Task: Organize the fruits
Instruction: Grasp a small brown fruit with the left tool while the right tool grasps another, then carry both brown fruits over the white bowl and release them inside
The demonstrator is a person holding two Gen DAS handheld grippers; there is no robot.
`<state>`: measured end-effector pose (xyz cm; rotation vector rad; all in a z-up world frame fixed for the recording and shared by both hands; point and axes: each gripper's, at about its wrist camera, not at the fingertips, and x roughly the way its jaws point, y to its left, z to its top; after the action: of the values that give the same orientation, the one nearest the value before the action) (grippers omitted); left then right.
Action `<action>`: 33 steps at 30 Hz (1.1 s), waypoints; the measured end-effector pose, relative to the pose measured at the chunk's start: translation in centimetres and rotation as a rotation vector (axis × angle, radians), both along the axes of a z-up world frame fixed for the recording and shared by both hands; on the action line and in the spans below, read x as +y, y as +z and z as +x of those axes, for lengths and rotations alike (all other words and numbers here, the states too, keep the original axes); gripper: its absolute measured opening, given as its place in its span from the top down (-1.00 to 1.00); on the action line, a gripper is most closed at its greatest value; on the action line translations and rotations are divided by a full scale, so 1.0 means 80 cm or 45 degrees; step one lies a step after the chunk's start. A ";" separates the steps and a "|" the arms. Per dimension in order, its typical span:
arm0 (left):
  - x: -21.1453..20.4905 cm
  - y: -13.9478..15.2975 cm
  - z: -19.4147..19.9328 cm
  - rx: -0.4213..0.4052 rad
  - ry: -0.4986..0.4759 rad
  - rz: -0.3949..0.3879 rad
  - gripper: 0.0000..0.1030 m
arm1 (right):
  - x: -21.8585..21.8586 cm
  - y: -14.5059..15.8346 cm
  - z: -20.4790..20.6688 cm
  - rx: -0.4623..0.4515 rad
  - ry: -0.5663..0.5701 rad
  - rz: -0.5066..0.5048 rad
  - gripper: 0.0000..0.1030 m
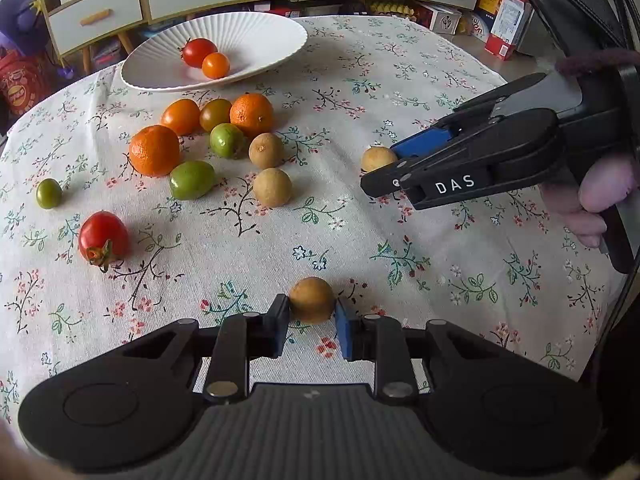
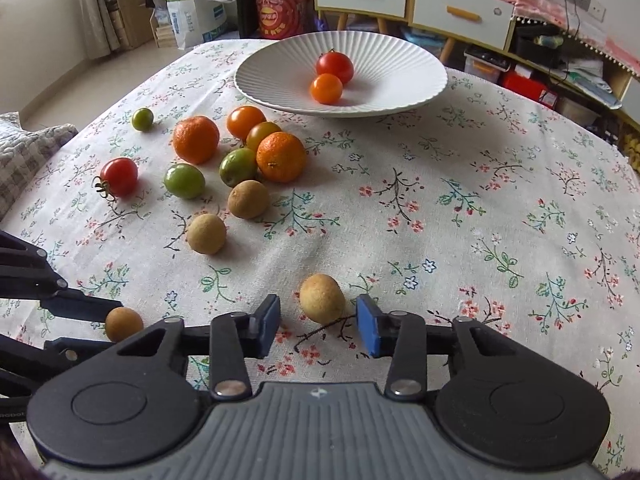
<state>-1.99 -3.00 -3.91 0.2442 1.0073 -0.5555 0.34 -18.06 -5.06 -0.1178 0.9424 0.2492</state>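
A small brown fruit (image 1: pixel 311 299) sits squeezed between the blue pads of the left gripper (image 1: pixel 312 322), low on the flowery tablecloth (image 1: pixel 400 80).

The right gripper (image 2: pixel 317 325) has a second brown fruit (image 2: pixel 322 298) between its pads (image 2: pixel 368 330), but in its own view there is a gap on each side, so the pads are not pressing it. White letters on the side of the right gripper read "DAS" (image 1: pixel 455 185). A hand (image 1: pixel 600 200) holds its handle, and it points down at a slant. There are four brown fruits in all, two oranges (image 1: pixel 154 151), three green fruits (image 1: pixel 192 180), a red tomato (image 1: pixel 103 237) and two more orange-coloured ones loose on the cloth. The white plate (image 1: pixel 260 36) at the far side holds one red tomato (image 1: pixel 199 52) and one orange one (image 1: pixel 215 65).
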 end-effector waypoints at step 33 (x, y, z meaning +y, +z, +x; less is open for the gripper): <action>0.002 0.057 0.050 -0.230 0.145 -0.108 0.56 | -0.002 0.061 0.033 -0.182 -0.048 0.104 0.59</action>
<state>1.97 -2.82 0.65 0.1576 0.8152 -0.4628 2.94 -18.25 -0.16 -0.0422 0.7903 0.2411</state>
